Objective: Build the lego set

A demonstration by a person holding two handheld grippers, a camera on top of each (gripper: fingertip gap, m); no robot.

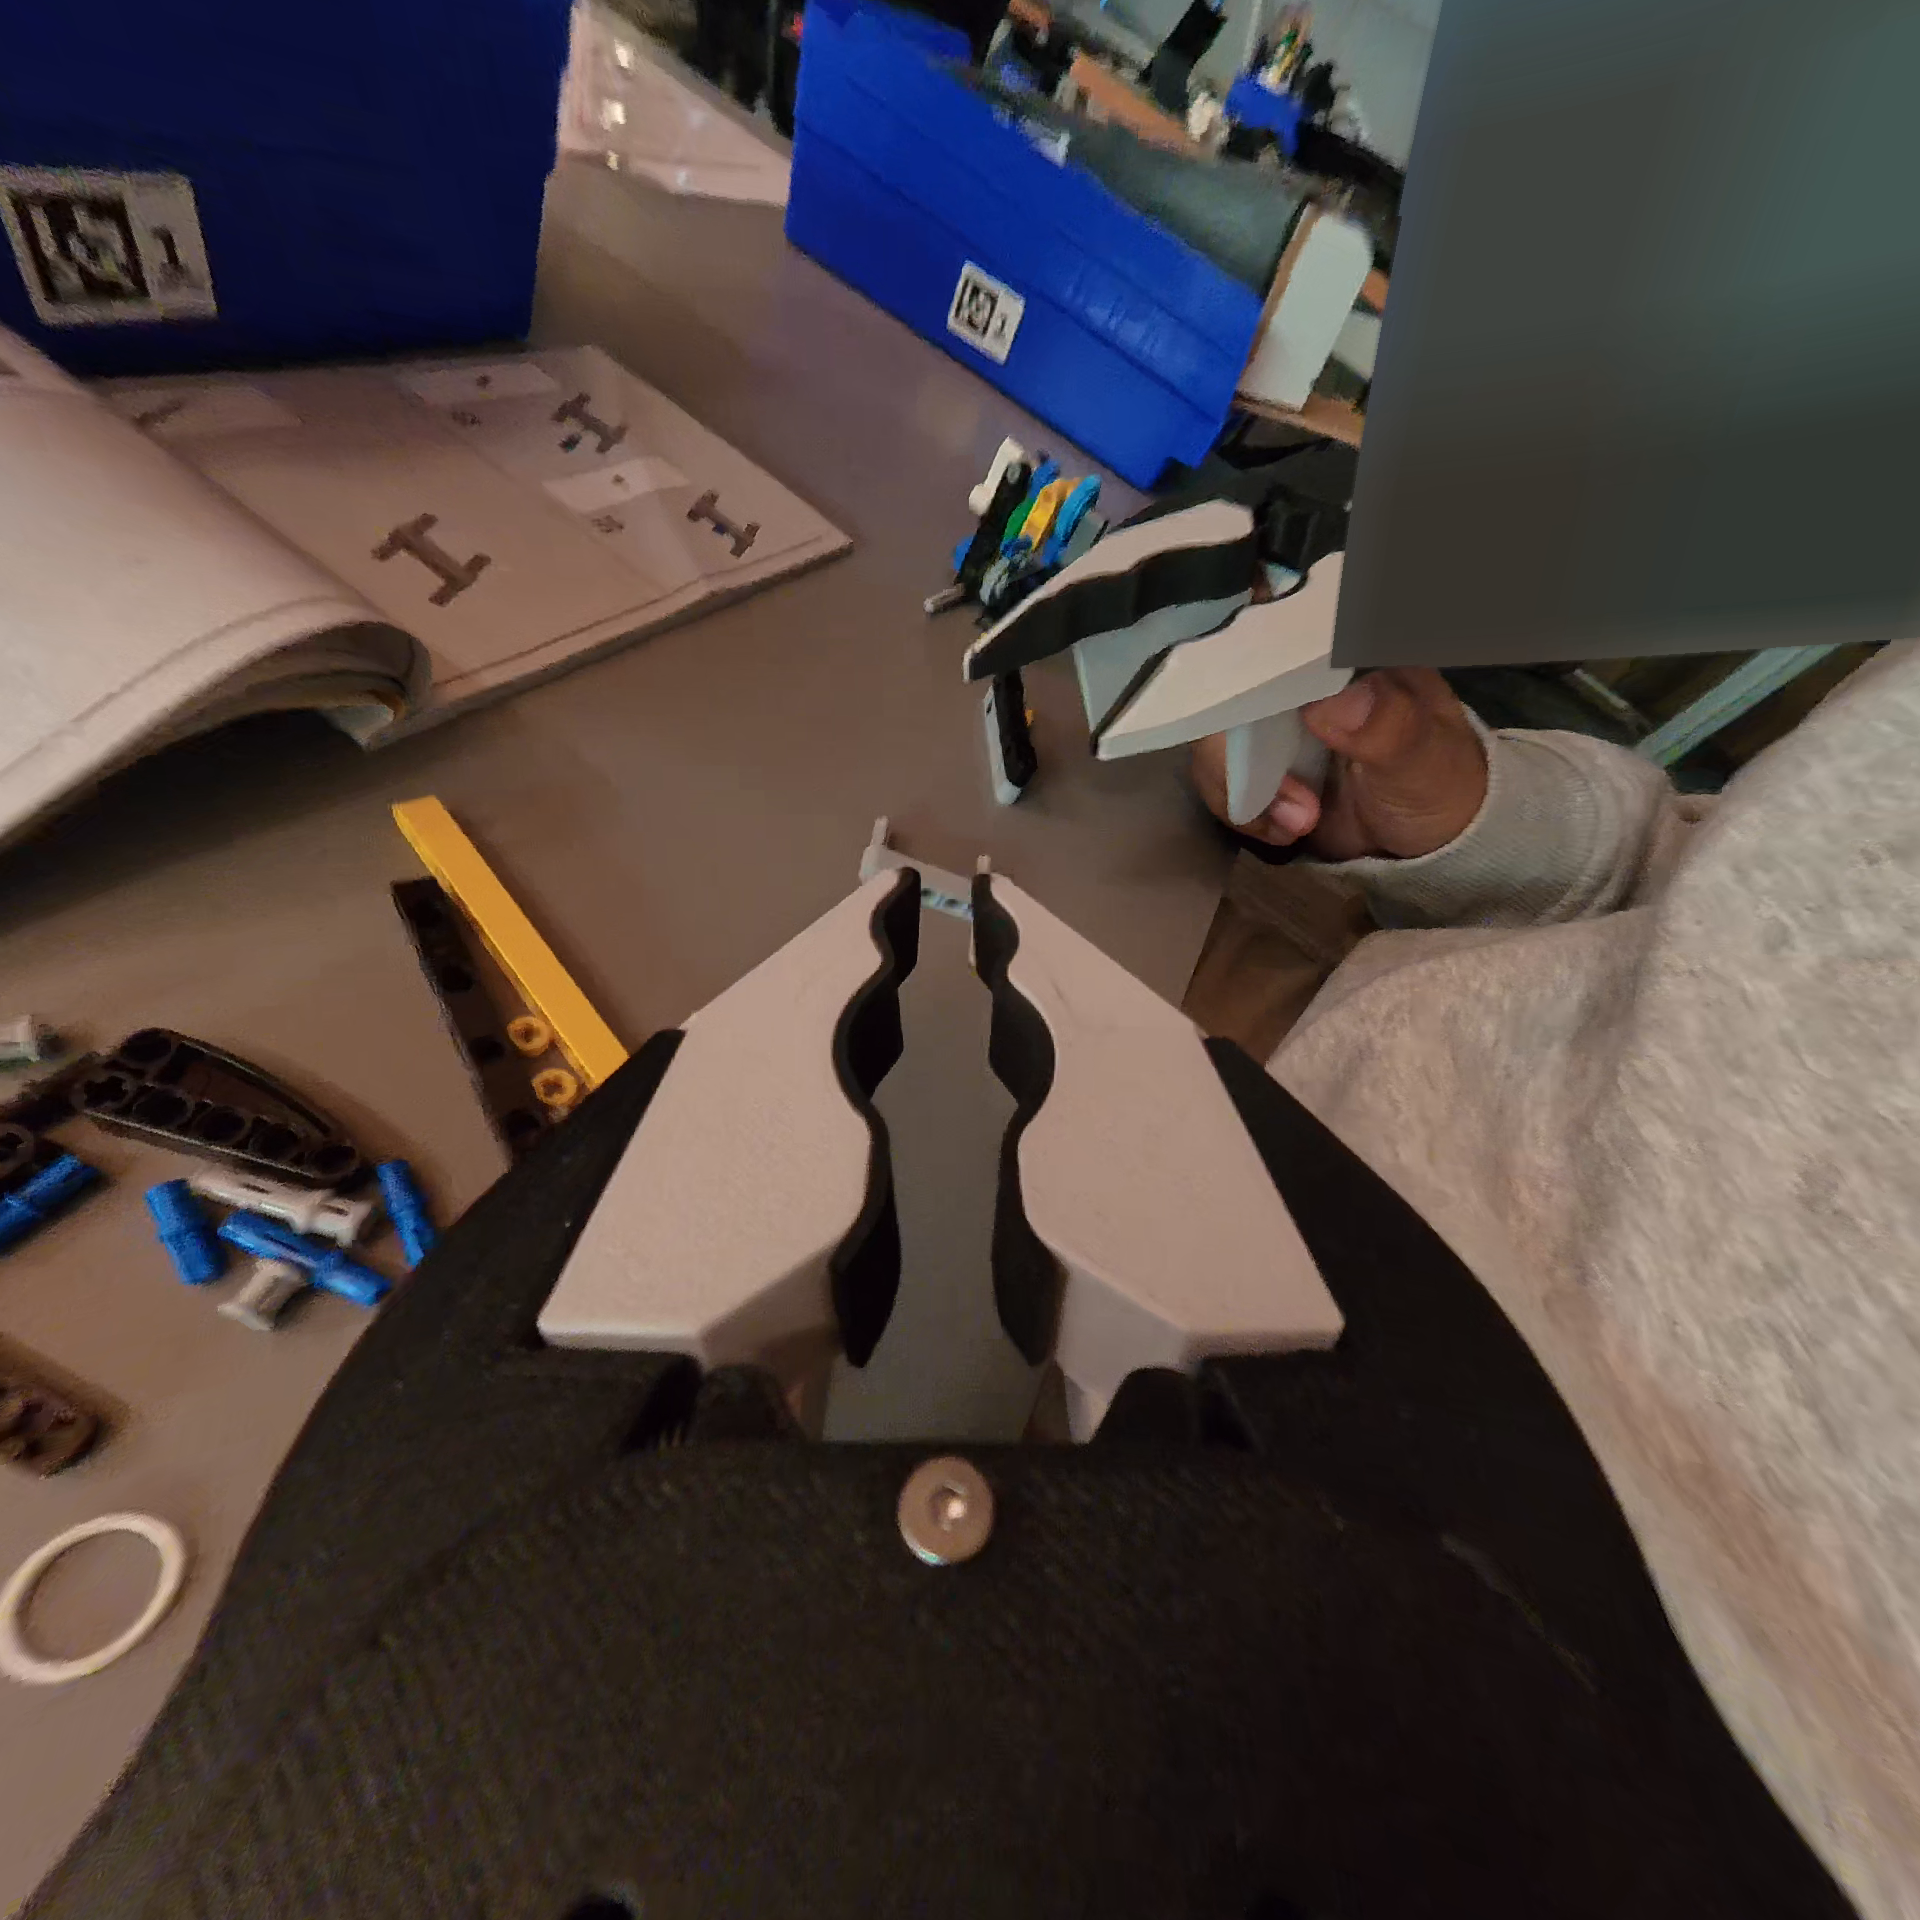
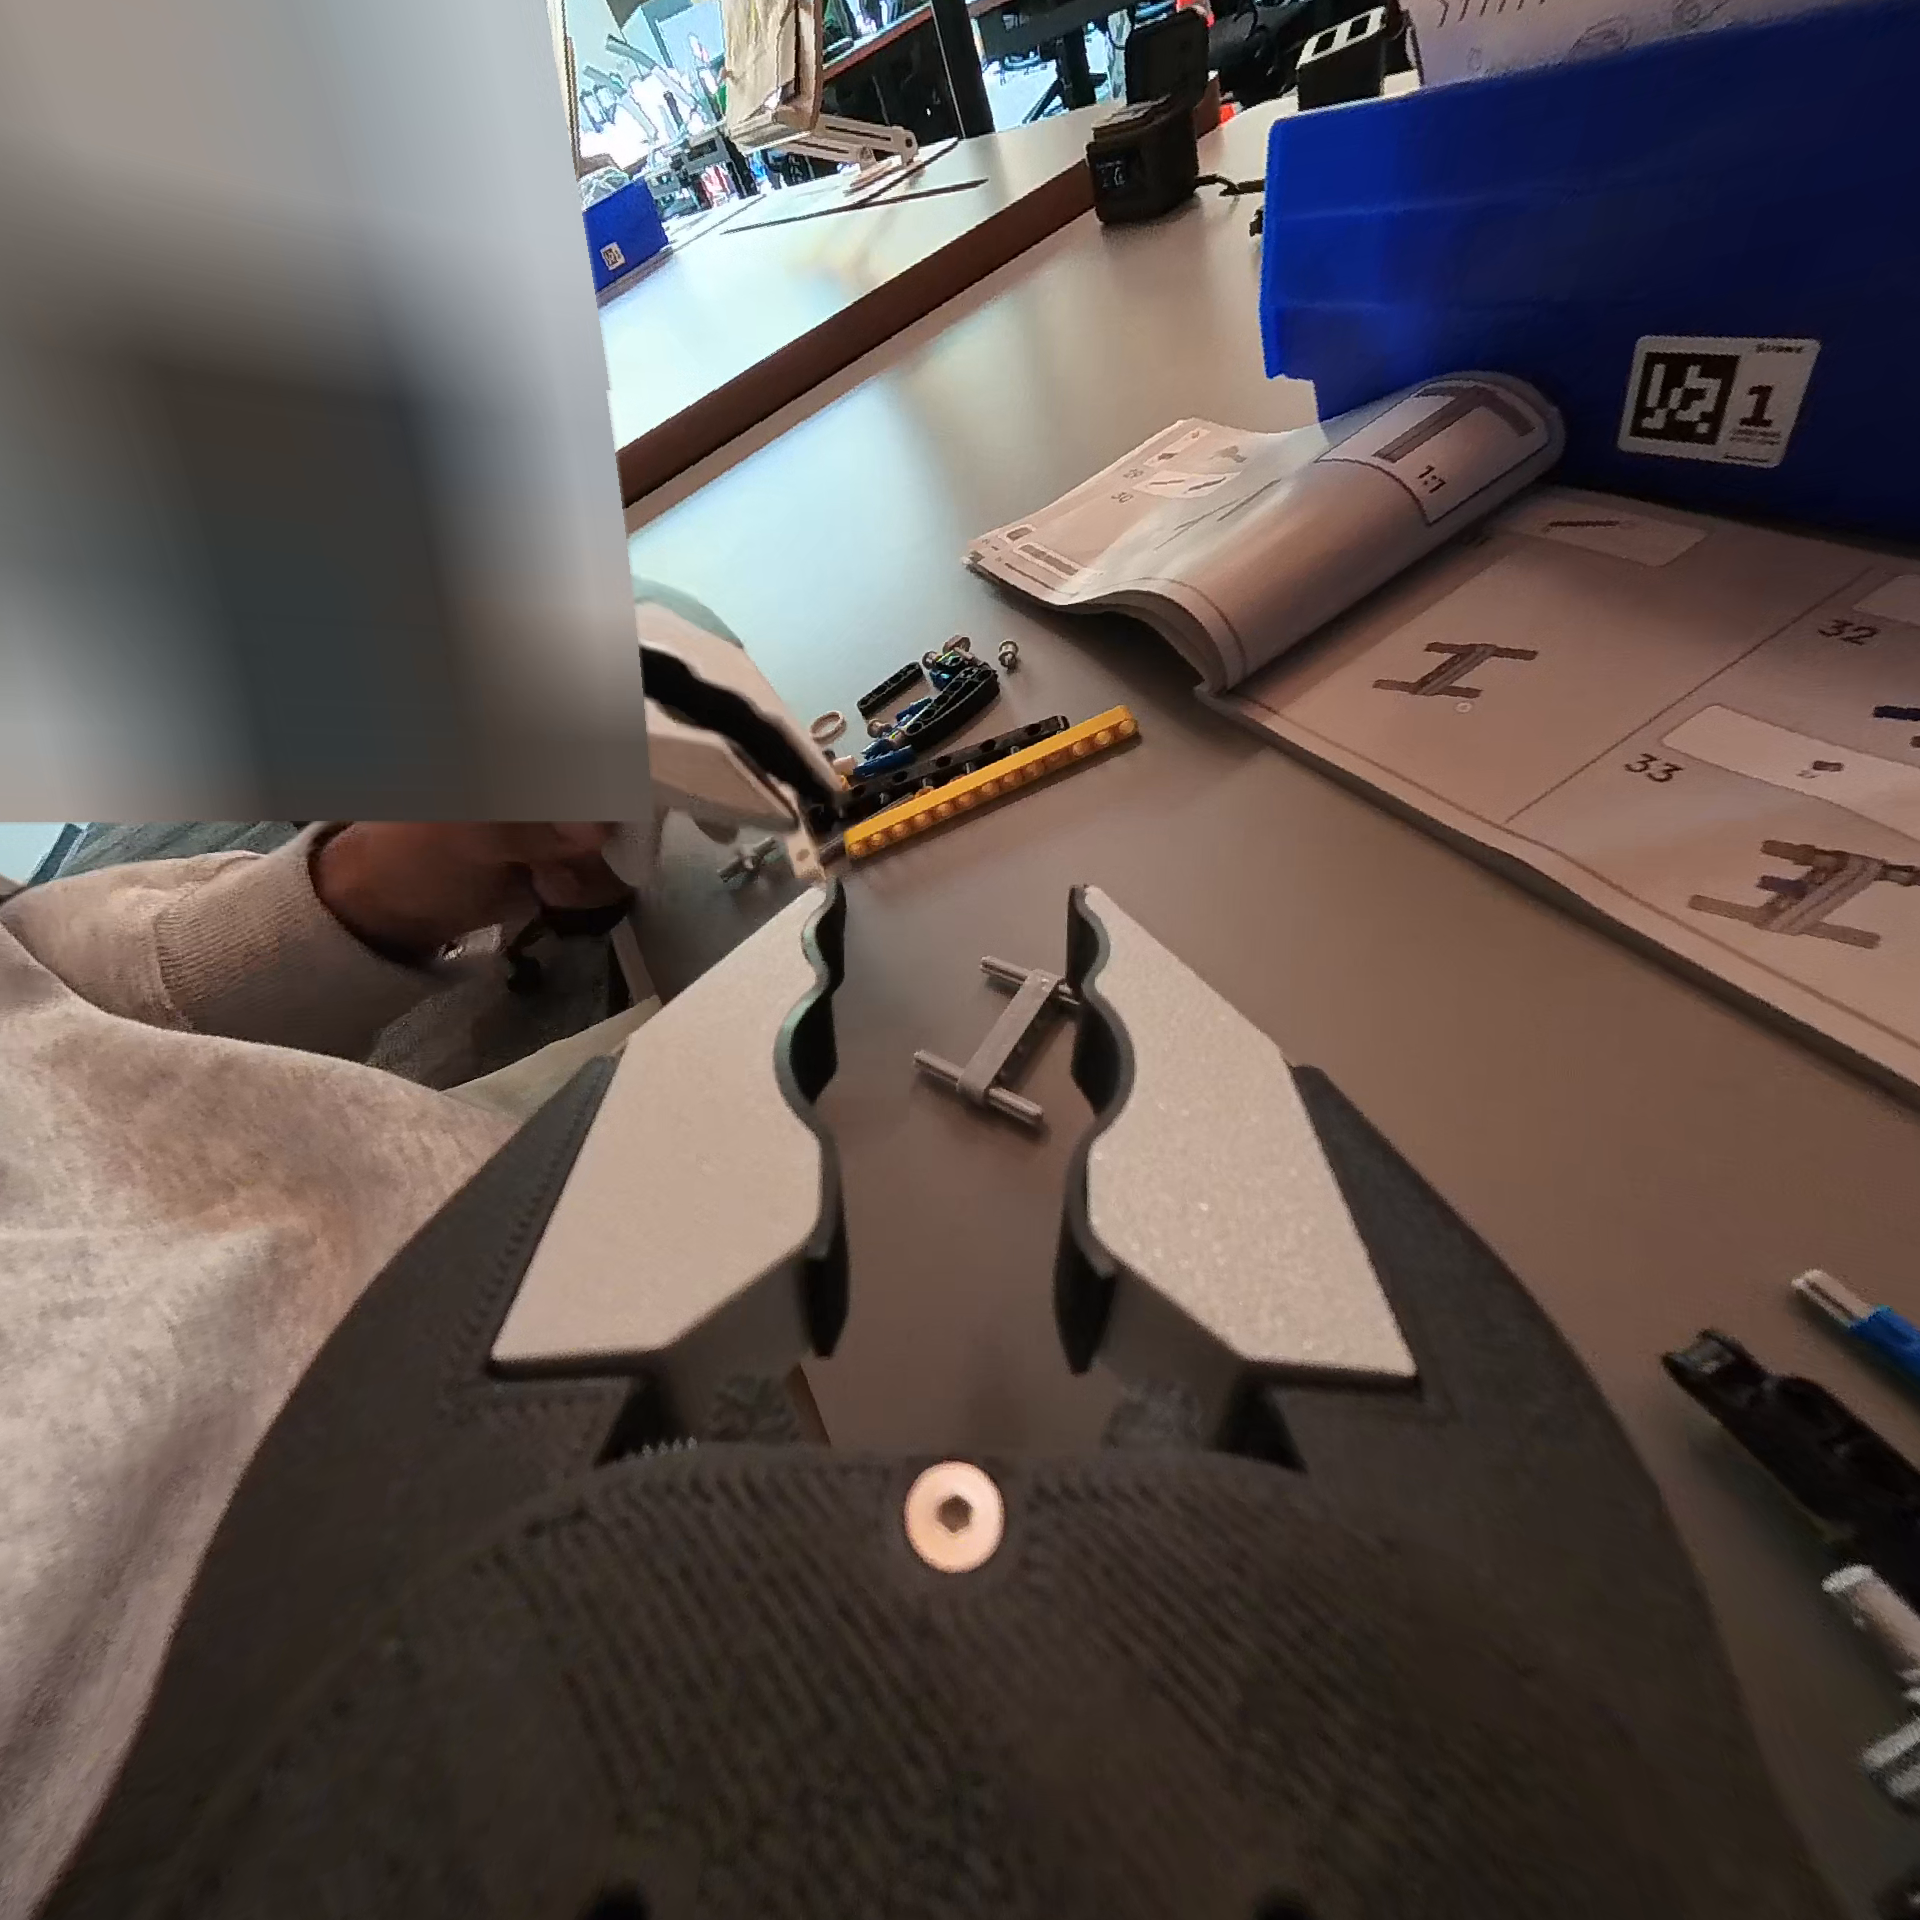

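My left gripper [image 1: 945,883] is nearly shut, its tips pinching a small grey piece with axles [image 1: 935,896] just above the table's near edge. It also shows in the right wrist view [image 2: 805,816], next to the end of the yellow beam [image 2: 997,774]. My right gripper [image 2: 956,904] is open and empty, low over the table. A grey H-shaped assembly [image 2: 1003,1039] lies on the table between its fingers, close to the right finger. In the left wrist view the right gripper [image 1: 1039,707] hangs over a black-and-white piece [image 1: 1008,738].
The open instruction booklet [image 1: 416,540] [image 2: 1558,727] lies in front of blue bins [image 1: 270,156] [image 1: 1018,260] [image 2: 1610,239]. A yellow beam [image 1: 499,925], a black beam [image 1: 468,1018], blue pins [image 1: 301,1257], a black panel [image 1: 218,1112], a white ring [image 1: 94,1590] and a coloured sub-assembly [image 1: 1029,530] lie around. There is about 6 cm between the tips of the two grippers.
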